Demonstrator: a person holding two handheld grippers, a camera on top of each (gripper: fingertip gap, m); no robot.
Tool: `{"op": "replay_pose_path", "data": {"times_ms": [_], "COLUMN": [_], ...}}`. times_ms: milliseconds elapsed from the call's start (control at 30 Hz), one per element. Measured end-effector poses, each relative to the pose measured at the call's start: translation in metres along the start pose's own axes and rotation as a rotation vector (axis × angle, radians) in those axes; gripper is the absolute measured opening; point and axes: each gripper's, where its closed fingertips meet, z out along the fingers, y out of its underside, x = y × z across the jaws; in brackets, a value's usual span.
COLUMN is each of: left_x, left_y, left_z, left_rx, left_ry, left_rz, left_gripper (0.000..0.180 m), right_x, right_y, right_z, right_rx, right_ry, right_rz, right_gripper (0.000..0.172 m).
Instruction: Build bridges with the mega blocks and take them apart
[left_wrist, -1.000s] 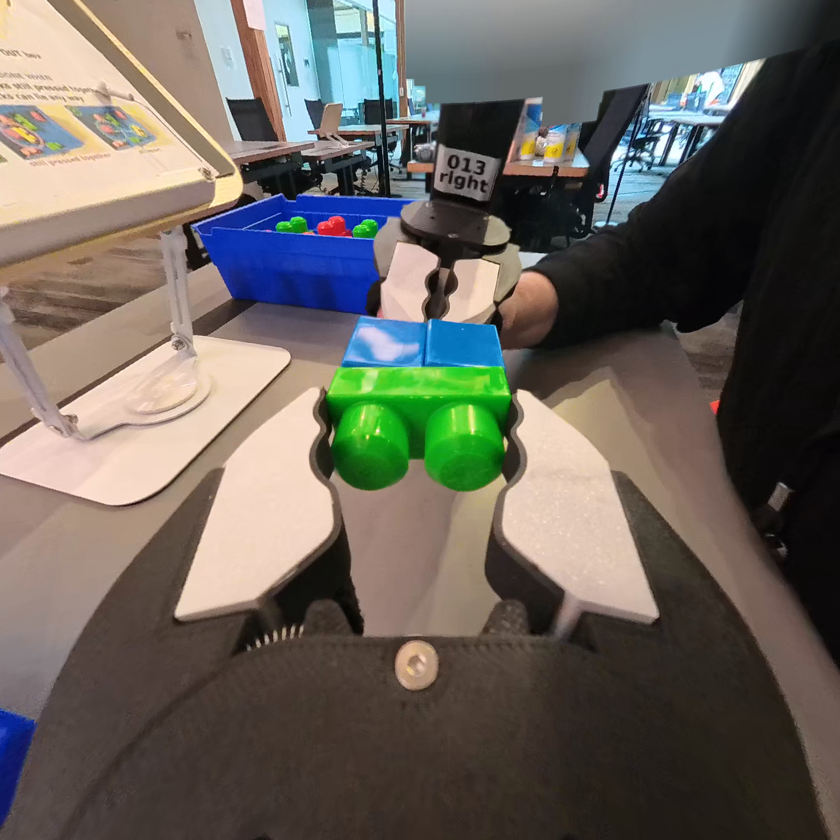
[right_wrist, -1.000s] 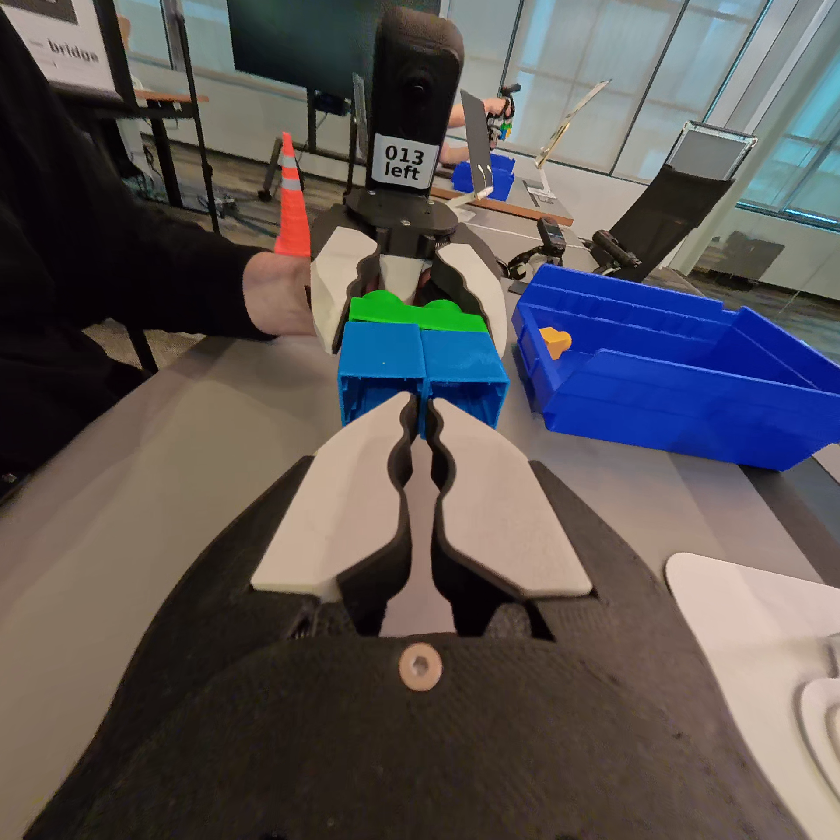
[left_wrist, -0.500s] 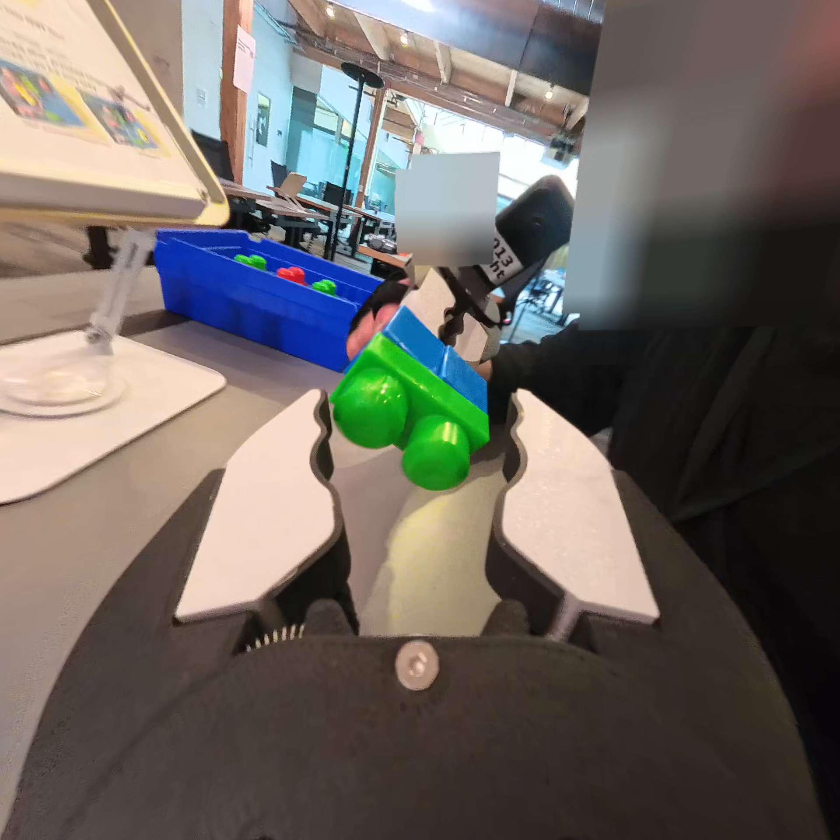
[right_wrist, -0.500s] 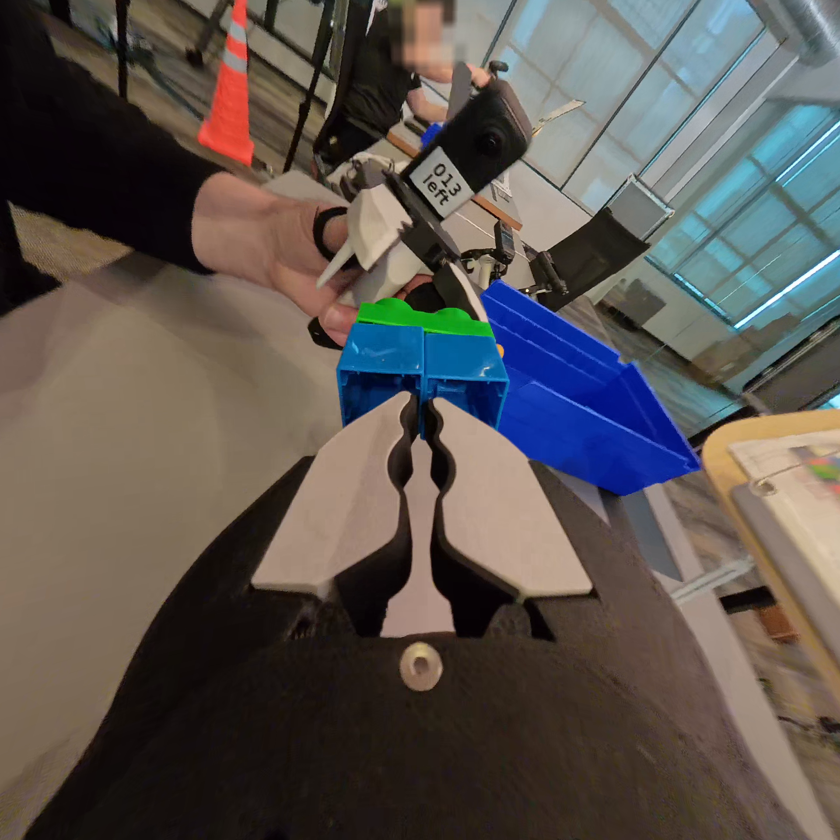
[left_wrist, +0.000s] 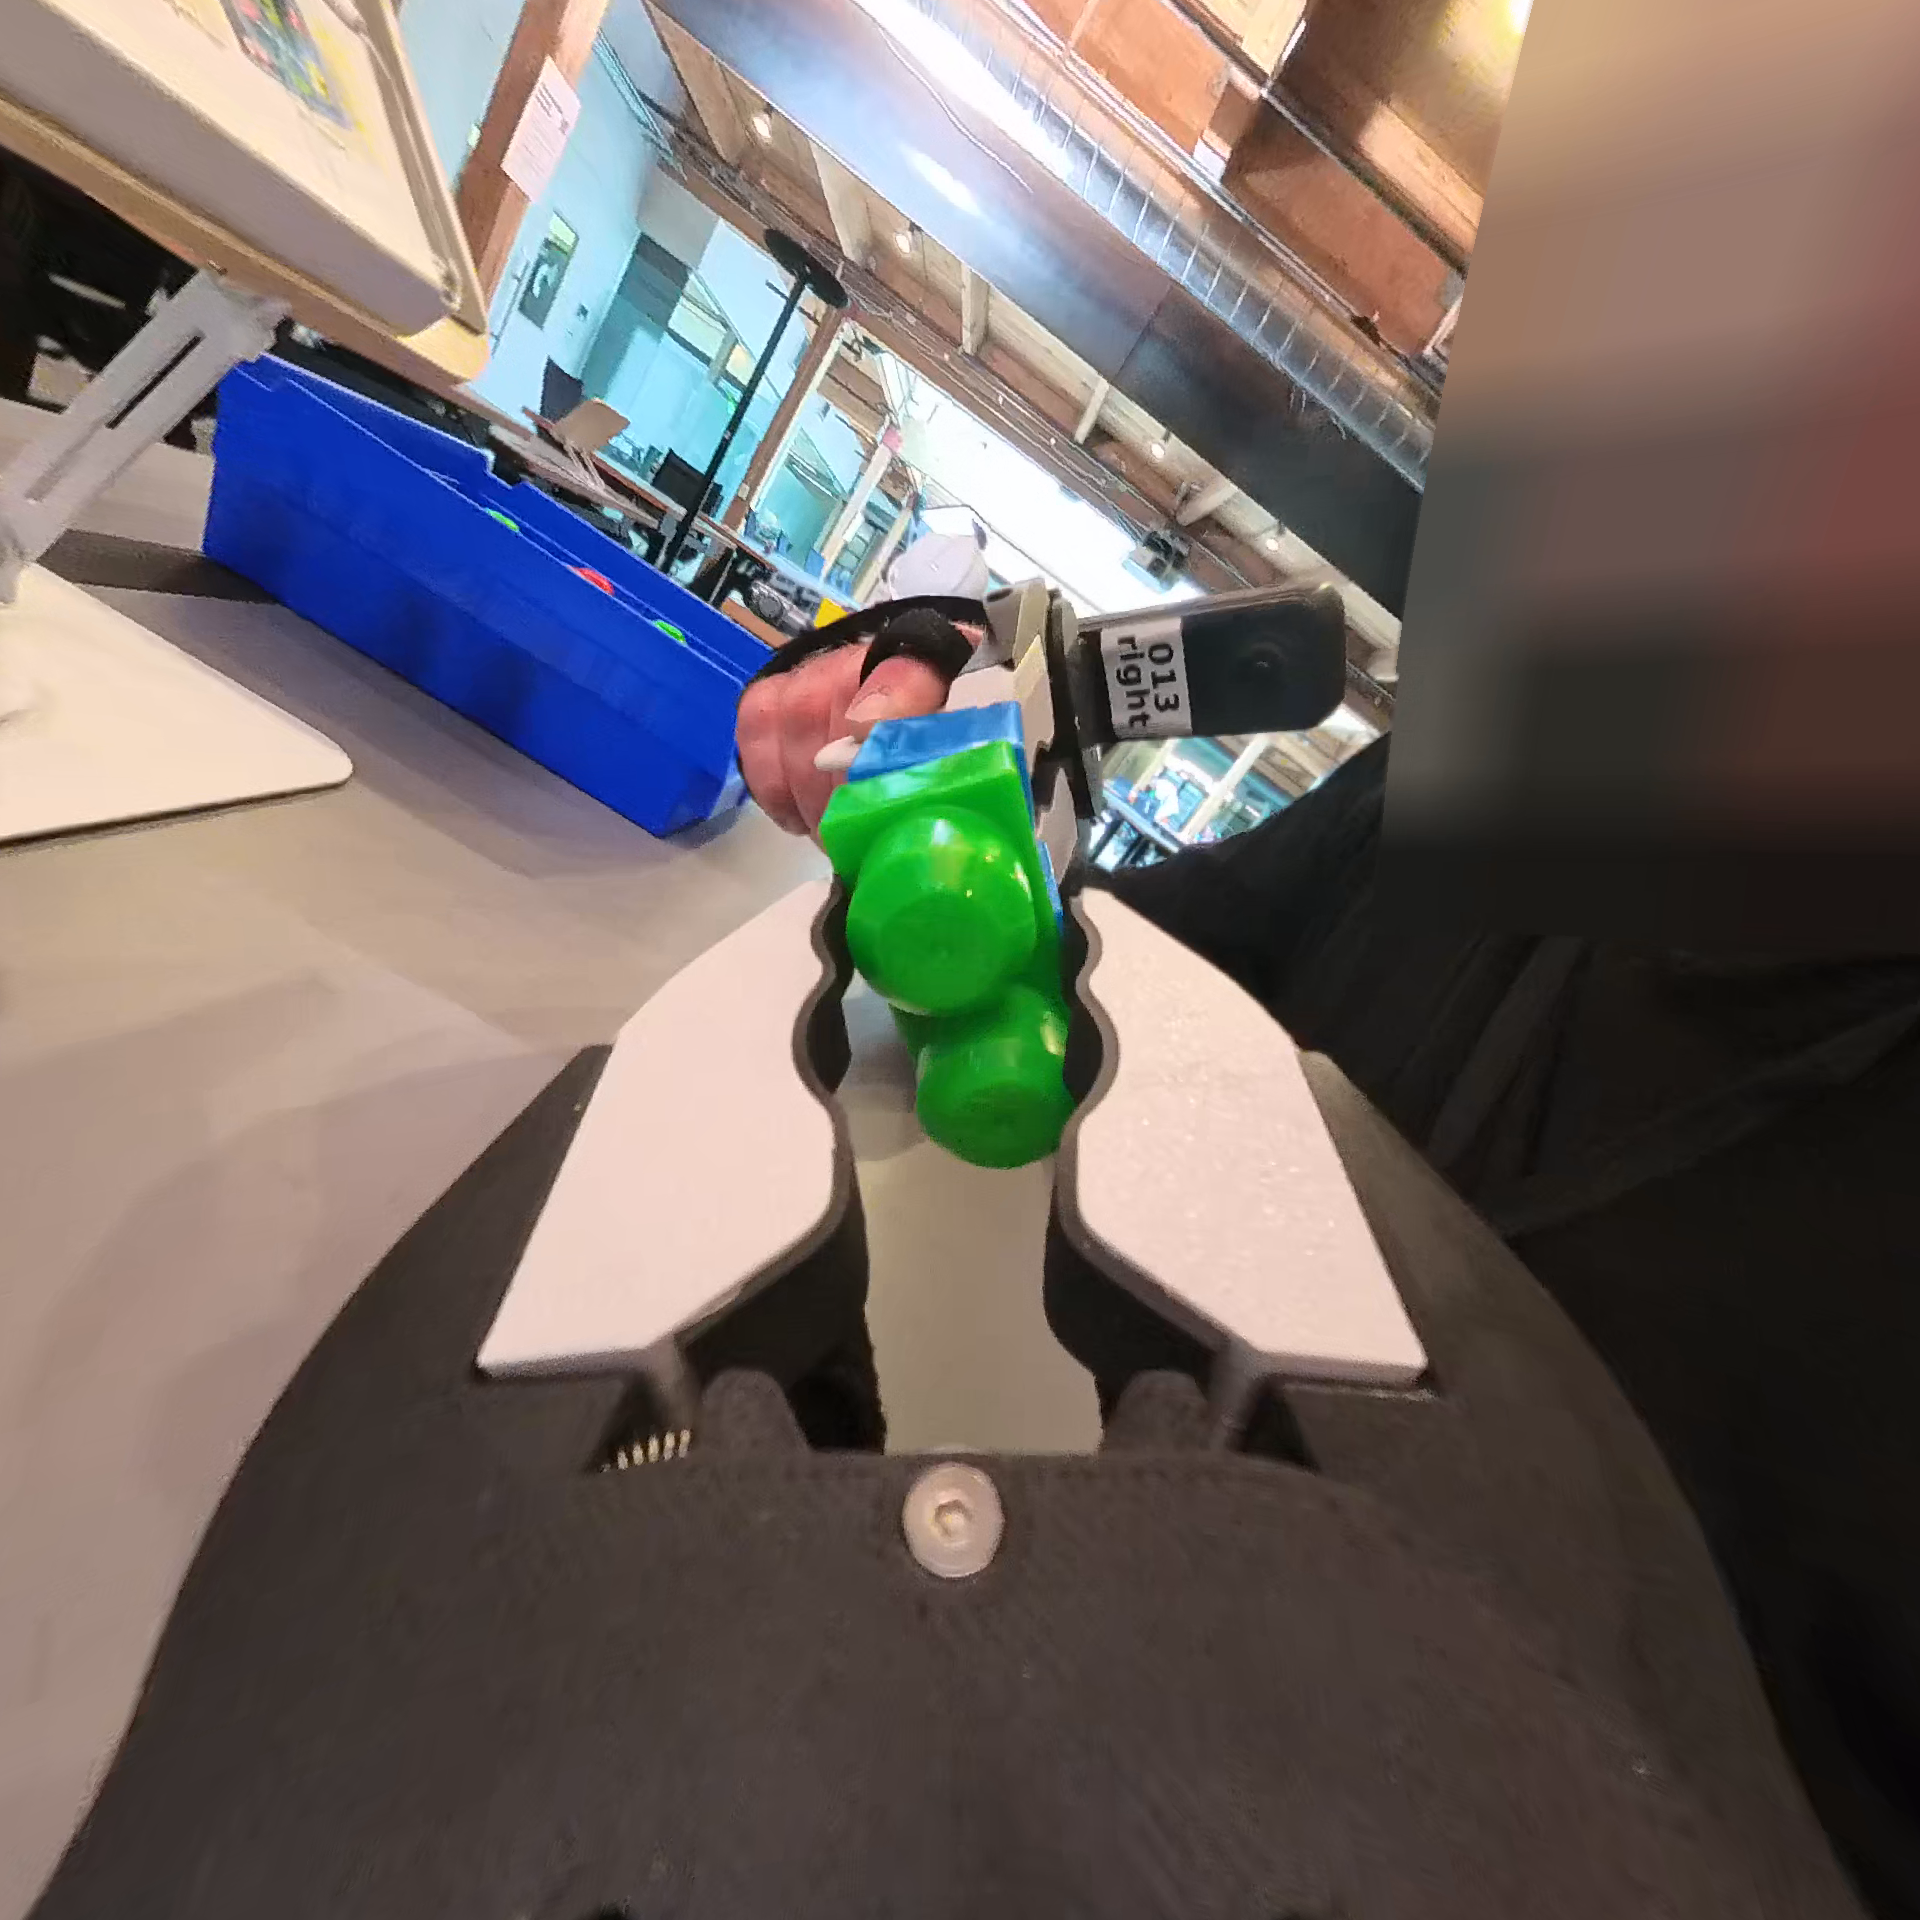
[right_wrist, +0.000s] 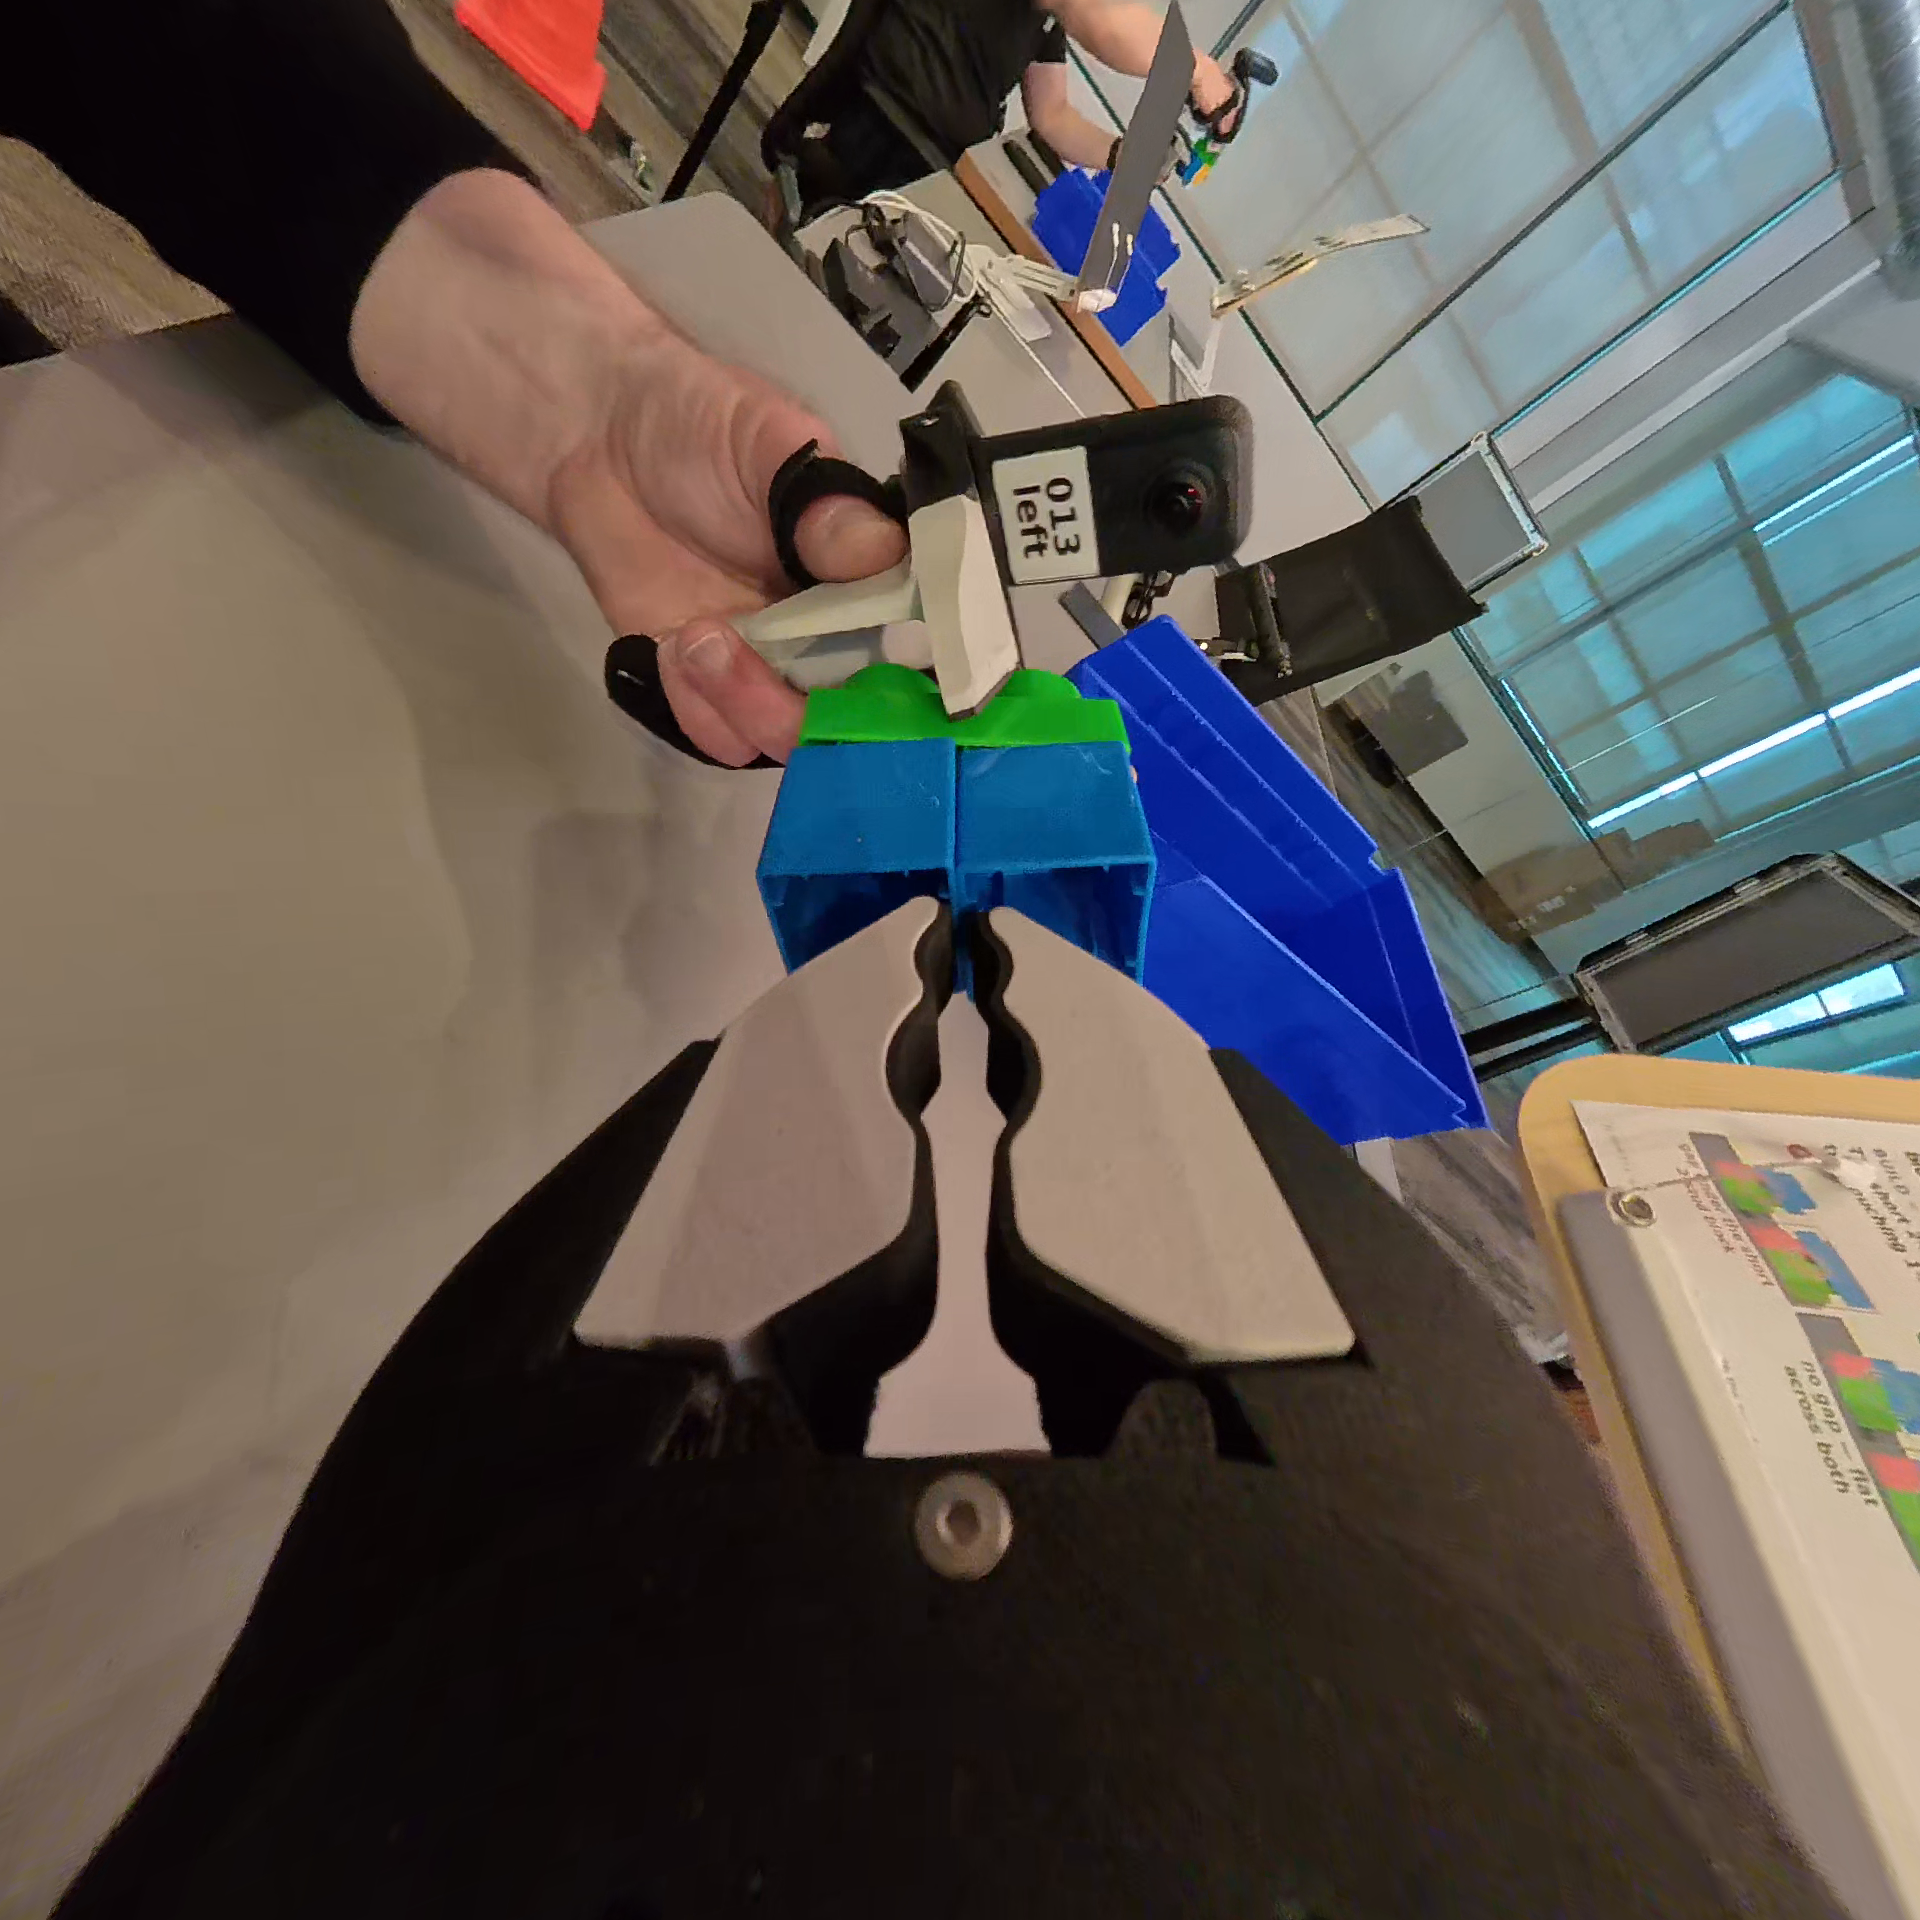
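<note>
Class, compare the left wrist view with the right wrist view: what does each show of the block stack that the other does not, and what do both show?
Only the left wrist view shows the green block's two round studs end-on, between the left gripper's fingers. Only the right wrist view shows the blue blocks' hollow undersides, with the right gripper pinching the walls where they meet. Both show green joined to blue, a blue bin and the grey table.

Your two wrist cameras face each other, both tilted, close over their own fingers. Both share the green block (left_wrist: 940, 894) on blue blocks (right_wrist: 956, 842), the grey table (left_wrist: 260, 987), and each other's gripper.
</note>
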Motion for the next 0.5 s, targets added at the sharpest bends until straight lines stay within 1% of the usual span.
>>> {"op": "replay_pose_path", "data": {"times_ms": [100, 133, 200, 233, 300, 333, 367, 400, 433, 500], "left_x": [0.001, 0.001, 0.0, 0.0, -0.002, -0.002, -0.002, -0.002, -0.002, -0.002], "left_y": [-0.005, -0.01, -0.018, -0.022, -0.026, -0.028, -0.029, -0.03, -0.031, -0.031], "left_z": [0.0, -0.002, -0.009, -0.013, -0.016, -0.017, -0.017, -0.017, -0.016, -0.012], "left_rx": [0.04, 0.066, 0.112, 0.134, 0.157, 0.169, 0.177, 0.184, 0.188, 0.188], "left_ry": [-0.003, -0.004, -0.018, -0.02, -0.04, -0.051, -0.053, -0.063, -0.071, -0.09], "left_rz": [0.013, 0.017, 0.029, 0.03, 0.043, 0.054, 0.062, 0.074, 0.086, 0.114], "left_gripper": [0.036, 0.036, 0.036, 0.035, 0.035, 0.035, 0.035, 0.035, 0.035, 0.035], "right_x": [0.004, 0.006, 0.014, 0.019, 0.026, 0.028, 0.027, 0.026, 0.025, 0.021], "right_y": [0.0, 0.001, 0.002, 0.003, 0.001, 0.0, 0.0, 0.002, 0.001, 0.0], "right_z": [-0.002, -0.003, -0.007, -0.01, -0.015, -0.015, -0.013, -0.008, -0.004, 0.004], "right_rx": [0.011, 0.012, 0.02, 0.03, 0.068, 0.092, 0.111, 0.131, 0.174, 0.252], "right_ry": [0.003, 0.01, 0.038, 0.047, 0.047, 0.033, 0.002, -0.037, -0.073, -0.154], "right_rz": [0.04, 0.048, 0.075, 0.104, 0.184, 0.242, 0.336, 0.464, 0.597, 0.796], "right_gripper": [0.005, 0.007, 0.022, 0.026, 0.019, 0.023, 0.03, 0.043, 0.049, 0.048]}}
